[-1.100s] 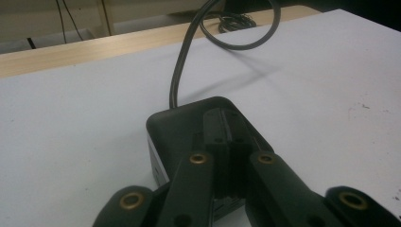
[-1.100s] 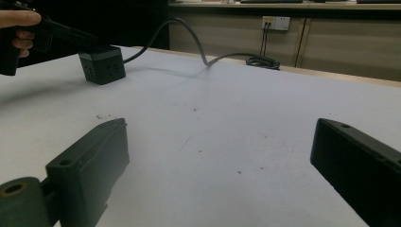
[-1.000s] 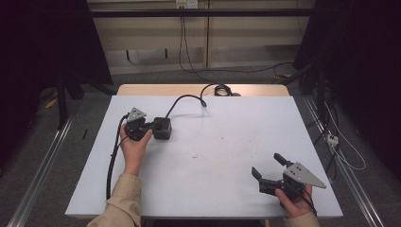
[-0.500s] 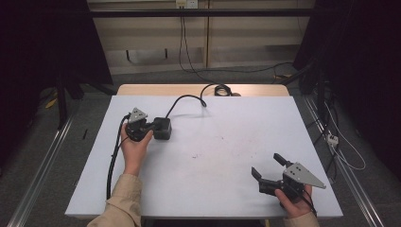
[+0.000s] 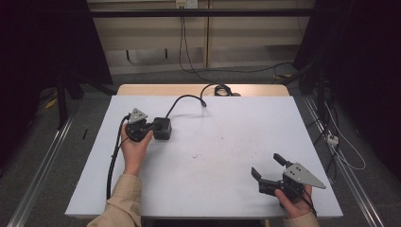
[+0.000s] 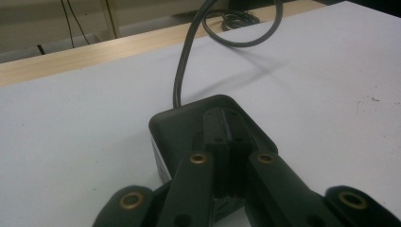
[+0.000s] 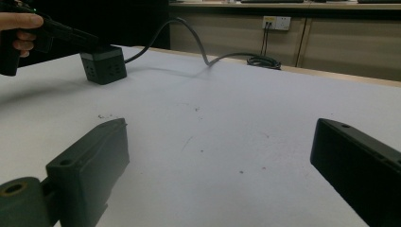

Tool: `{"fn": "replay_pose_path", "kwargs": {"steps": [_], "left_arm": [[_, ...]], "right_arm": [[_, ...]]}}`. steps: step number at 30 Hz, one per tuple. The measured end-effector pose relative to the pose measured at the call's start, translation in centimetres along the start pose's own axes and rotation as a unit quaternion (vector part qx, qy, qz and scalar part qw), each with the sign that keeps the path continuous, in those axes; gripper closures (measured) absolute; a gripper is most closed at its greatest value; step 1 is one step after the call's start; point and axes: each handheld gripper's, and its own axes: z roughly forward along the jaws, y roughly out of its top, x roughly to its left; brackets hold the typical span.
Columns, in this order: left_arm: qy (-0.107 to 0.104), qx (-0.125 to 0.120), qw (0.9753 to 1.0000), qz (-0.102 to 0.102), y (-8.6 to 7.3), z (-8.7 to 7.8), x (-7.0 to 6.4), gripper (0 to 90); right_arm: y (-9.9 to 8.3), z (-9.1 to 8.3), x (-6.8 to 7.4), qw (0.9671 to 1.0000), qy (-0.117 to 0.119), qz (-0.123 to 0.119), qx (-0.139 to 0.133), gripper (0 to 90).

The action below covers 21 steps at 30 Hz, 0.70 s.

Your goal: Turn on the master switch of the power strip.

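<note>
Nothing has shifted over the last second: the left gripper (image 5: 150,126) still rests on top of the black socket cube (image 5: 162,128) at the table's (image 5: 227,156) far left, jaws pressed together. The right gripper (image 5: 269,169) waits near right, jaws wide apart. Work seems paused.

Left gripper (image 5: 152,126) fingers pressed together, hand at far left; right gripper (image 5: 268,170) fingers spread wide, near right.
</note>
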Motion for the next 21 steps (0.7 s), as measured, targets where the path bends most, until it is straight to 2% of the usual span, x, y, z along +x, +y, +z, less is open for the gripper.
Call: {"fn": "replay_pose_path", "kwargs": {"steps": [2,5,8,21], "left_arm": [[0.001,-0.002,1.0,-0.006,0.01,0.04,-0.06,90.0],[0.007,0.004,1.0,0.004,0.11,0.01,-0.19,90.0],[0.005,0.002,1.0,-0.003,0.06,0.01,-0.16,90.0],[0.008,0.006,0.9999,-0.004,0.11,0.03,-0.25,90.0]], "right_arm": [[0.0,0.03,0.01,1.0,0.0,-0.001,0.0,4.9],[-0.01,0.06,0.03,1.0,0.001,-0.003,0.0,4.8],[0.0,0.05,0.07,1.0,0.001,-0.003,0.001,4.8],[-0.02,0.02,0.05,1.0,0.002,-0.002,0.0,4.9]]}}
